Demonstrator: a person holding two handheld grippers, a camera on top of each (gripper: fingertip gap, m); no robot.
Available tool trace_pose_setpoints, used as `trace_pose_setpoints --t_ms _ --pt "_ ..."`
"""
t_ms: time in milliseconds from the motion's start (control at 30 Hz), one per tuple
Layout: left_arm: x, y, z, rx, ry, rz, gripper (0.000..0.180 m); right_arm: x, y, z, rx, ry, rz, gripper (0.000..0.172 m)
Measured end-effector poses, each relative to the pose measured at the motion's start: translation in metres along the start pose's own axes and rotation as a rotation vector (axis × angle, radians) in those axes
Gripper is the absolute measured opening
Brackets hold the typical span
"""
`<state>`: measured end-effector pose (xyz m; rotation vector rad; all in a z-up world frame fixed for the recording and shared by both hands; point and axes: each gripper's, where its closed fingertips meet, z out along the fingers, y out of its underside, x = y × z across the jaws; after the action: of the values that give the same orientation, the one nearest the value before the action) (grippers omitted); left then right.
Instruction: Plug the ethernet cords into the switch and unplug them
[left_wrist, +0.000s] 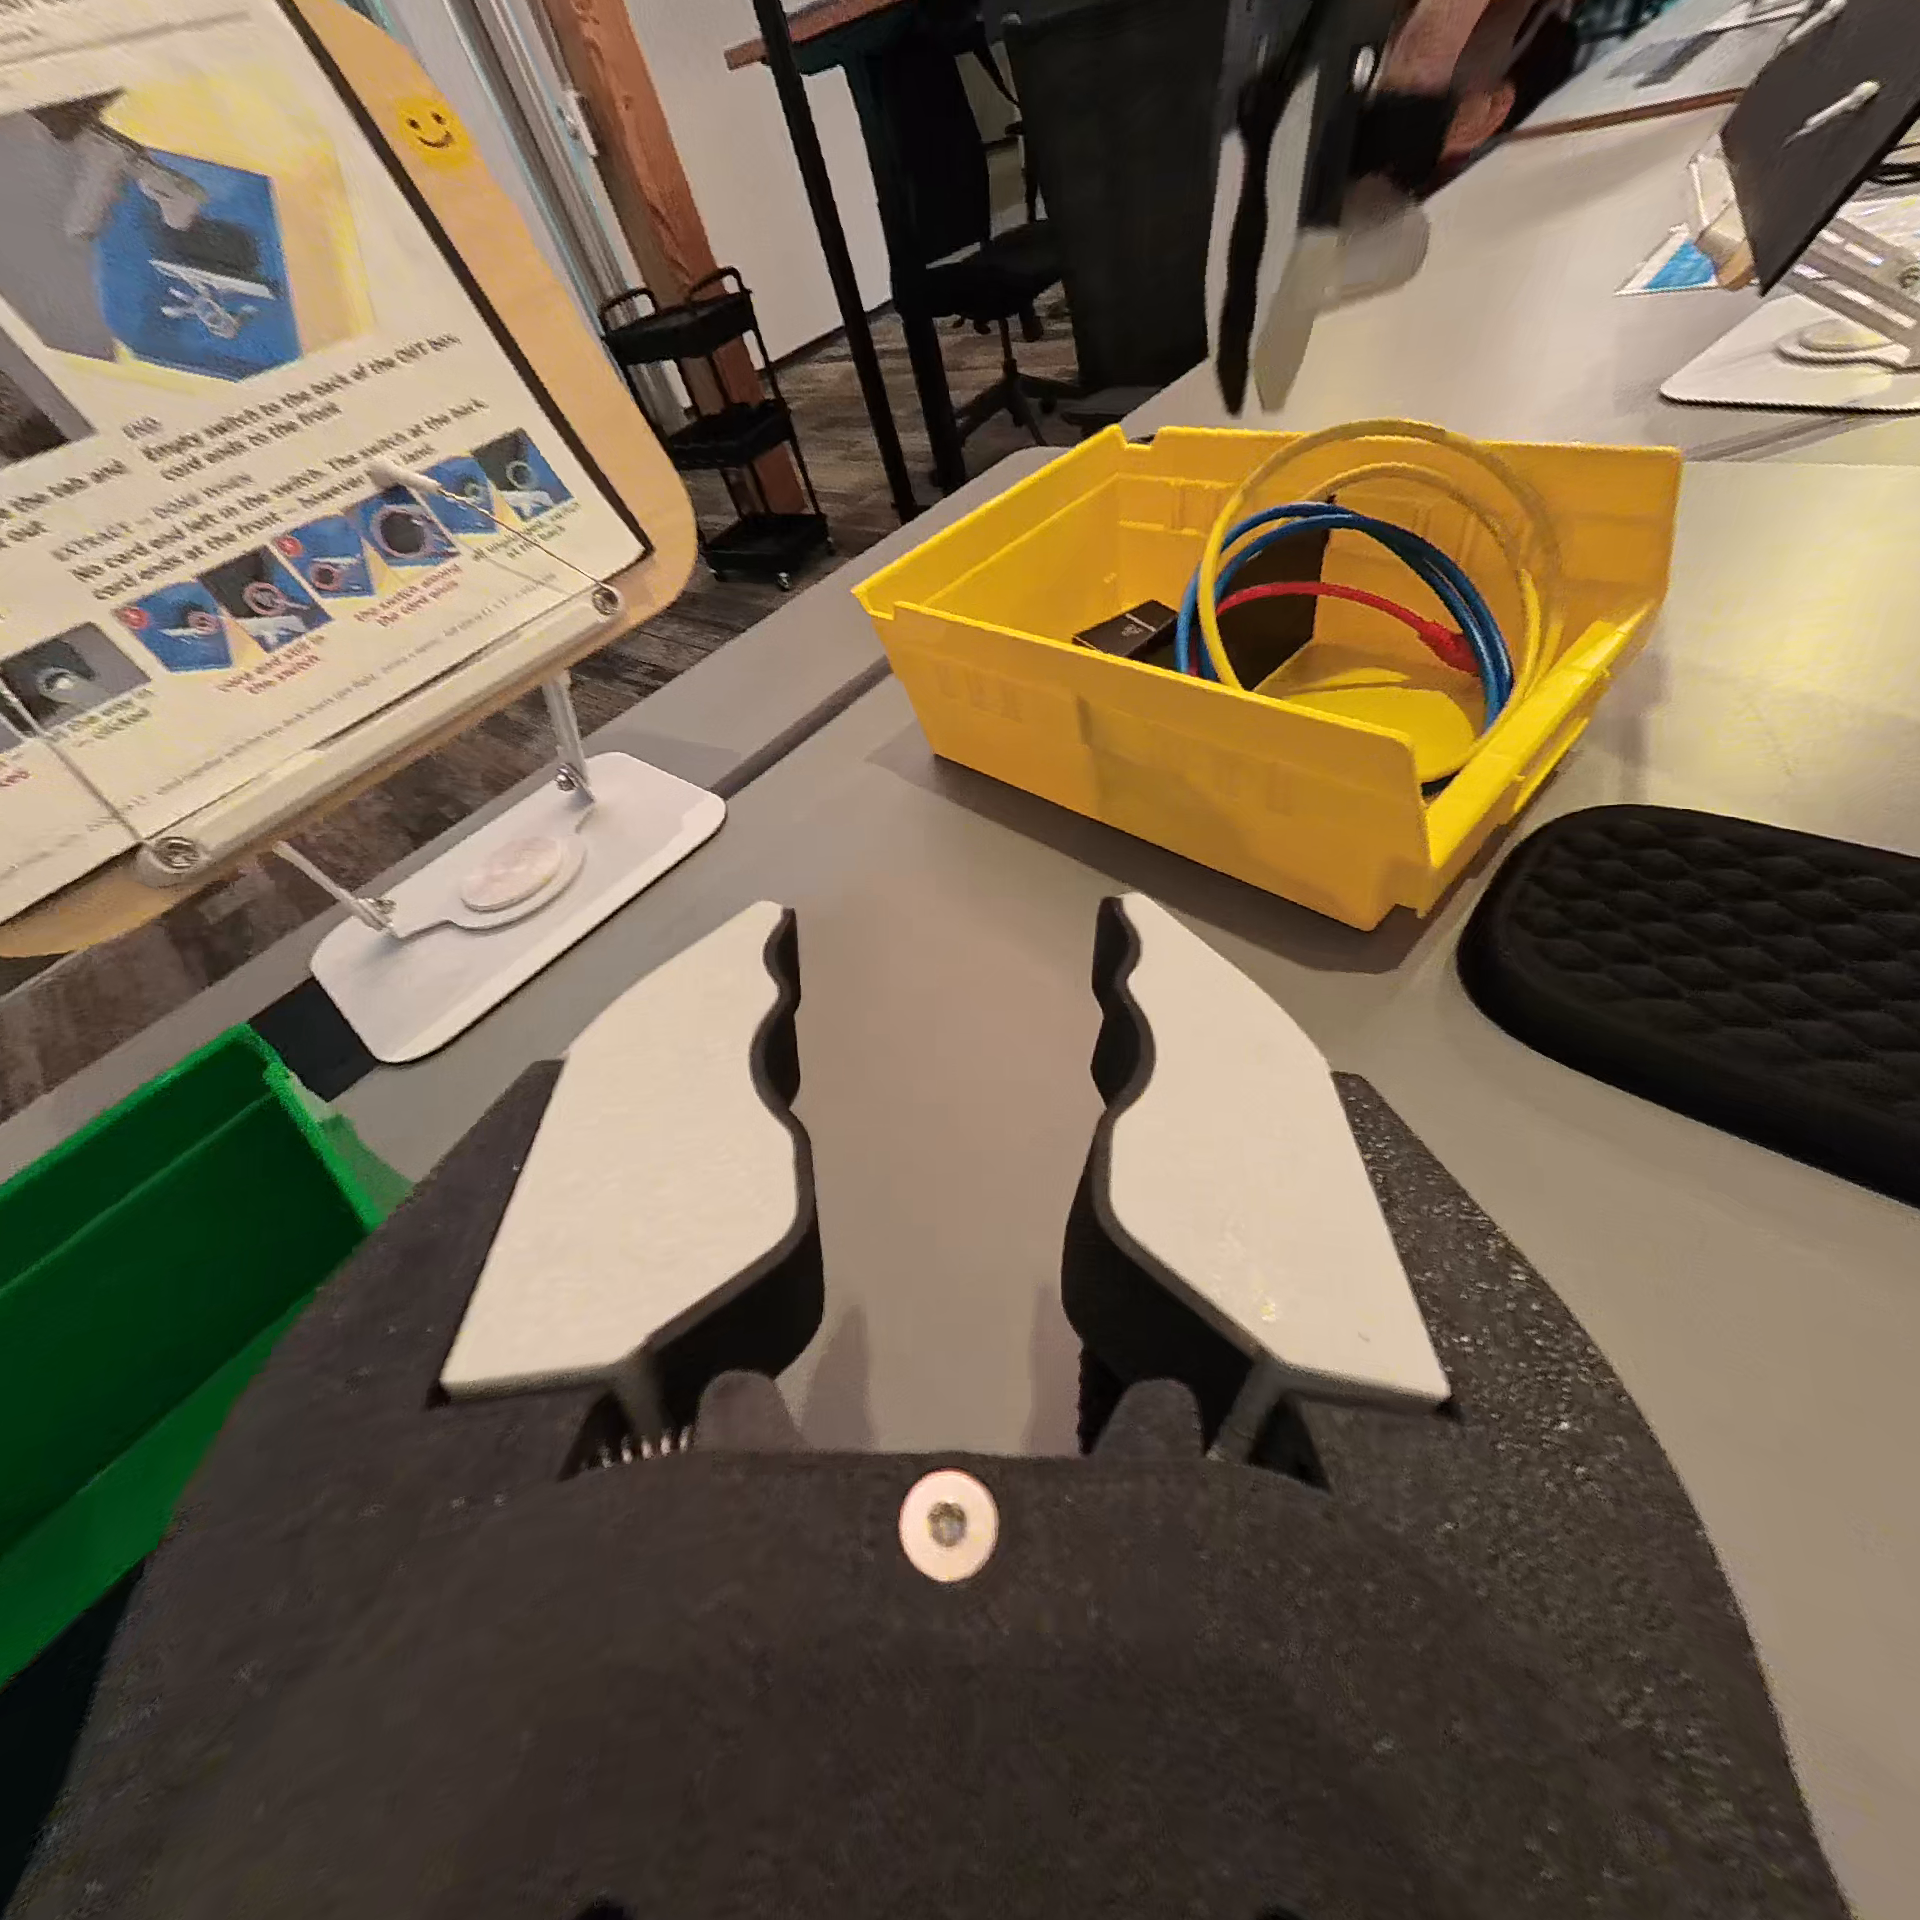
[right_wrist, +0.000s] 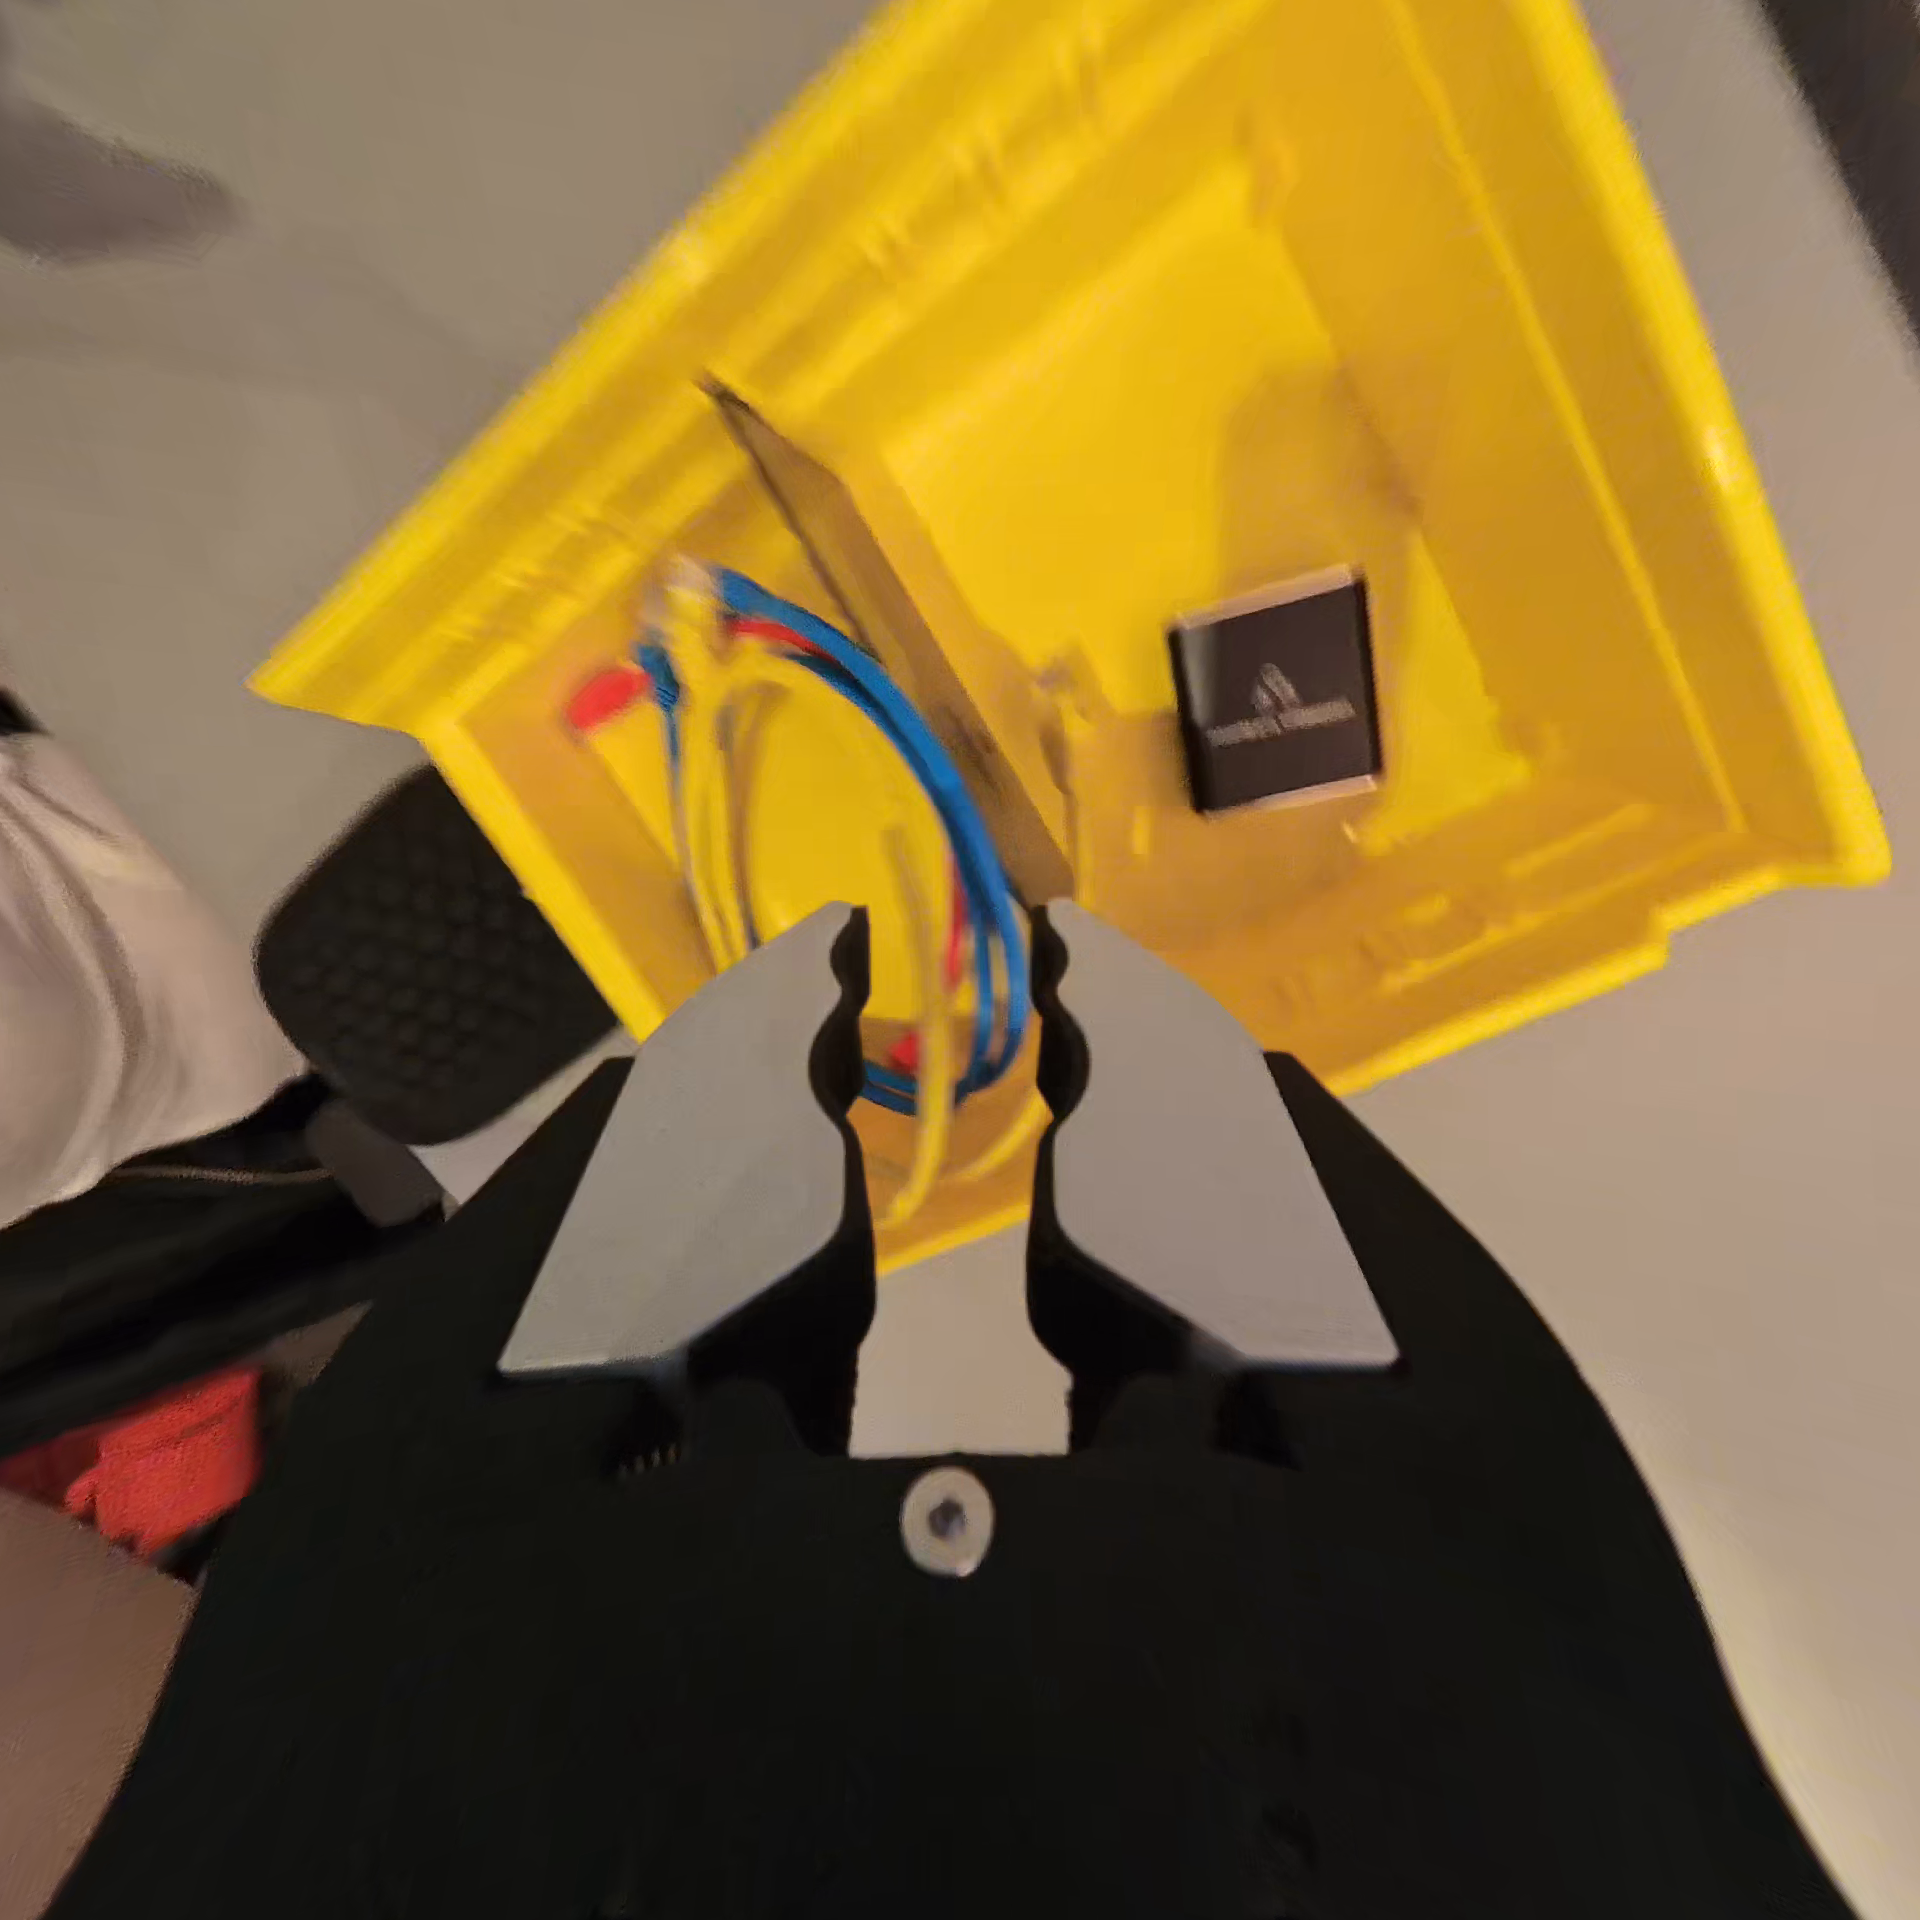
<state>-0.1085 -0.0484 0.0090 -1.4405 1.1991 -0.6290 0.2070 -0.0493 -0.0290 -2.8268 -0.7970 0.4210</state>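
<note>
Cords (left_wrist: 1361, 582) | coiled in bin (left_wrist: 1143, 748), mid-right; switch (right_wrist: 1273, 691) bare | nothing plugged | left tool (left_wrist: 945, 925), right tool (right_wrist: 951, 920) apart, empty

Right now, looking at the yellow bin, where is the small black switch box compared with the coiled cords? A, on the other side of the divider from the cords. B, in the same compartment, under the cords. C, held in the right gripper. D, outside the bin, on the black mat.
A: in the right wrist view the black switch box lies across the divider from the coiled cords inside the yellow bin.
</note>
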Motion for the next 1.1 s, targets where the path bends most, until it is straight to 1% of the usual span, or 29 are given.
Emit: trace_pose_setpoints --t_ms 67,133,200,333,467,600,633,667,700,767,800,967,1033,1100 --pt "-0.002 -0.001 -0.002 0.008 -0.002 -0.012 0.054 0.022 0.011 0.017 -0.141 0.059 -0.016 0.028" --pt "-0.004 -0.002 -0.003 0.015 0.007 -0.030 0.054 0.031 0.014 0.033 -0.219 0.082 -0.095 0.026" --pt "-0.005 -0.002 -0.003 0.018 0.007 -0.034 0.053 0.034 0.016 0.044 -0.284 0.074 -0.138 0.024" --pt "-0.005 0.002 -0.001 0.001 0.014 -0.035 0.053 0.041 0.016 0.055 -0.381 0.073 -0.176 0.024" --pt "-0.007 0.007 0.001 -0.021 0.013 -0.036 0.054 0.040 0.019 0.065 -0.460 0.048 -0.174 0.024" --pt "-0.009 0.004 -0.001 -0.007 0.008 -0.037 0.053 0.045 0.029 0.075 -0.537 0.053 -0.175 0.022" --pt "-0.009 0.003 -0.002 -0.003 0.006 -0.036 0.053 0.045 0.031 0.077 -0.552 0.049 -0.166 0.020" --pt "-0.009 0.002 -0.003 0.001 0.003 -0.034 0.053 0.044 0.034 0.079 -0.562 0.033 -0.158 0.008" --pt "-0.009 0.001 -0.003 0.003 0.002 -0.034 0.053 0.044 0.035 0.079 -0.568 0.032 -0.157 0.007" --pt "-0.008 0.002 -0.002 0.000 0.005 -0.035 0.052 0.049 0.030 0.075 -0.528 0.079 -0.183 0.007" --pt "-0.008 0.002 -0.002 -0.002 0.008 -0.036 0.052 0.050 0.023 0.072 -0.480 0.111 -0.209 0.007" --pt "-0.005 0.000 -0.003 0.005 0.015 -0.033 0.052 0.032 -0.011 0.039 -0.122 0.182 -0.337 0.007" --pt "-0.003 -0.002 -0.004 0.014 0.021 -0.036 0.051 0.028 -0.017 0.028 -0.001 0.252 -0.408 0.007" --pt "0.000 -0.003 -0.004 0.019 0.030 -0.035 0.051 0.031 -0.019 0.016 0.076 0.359 -0.451 0.007"
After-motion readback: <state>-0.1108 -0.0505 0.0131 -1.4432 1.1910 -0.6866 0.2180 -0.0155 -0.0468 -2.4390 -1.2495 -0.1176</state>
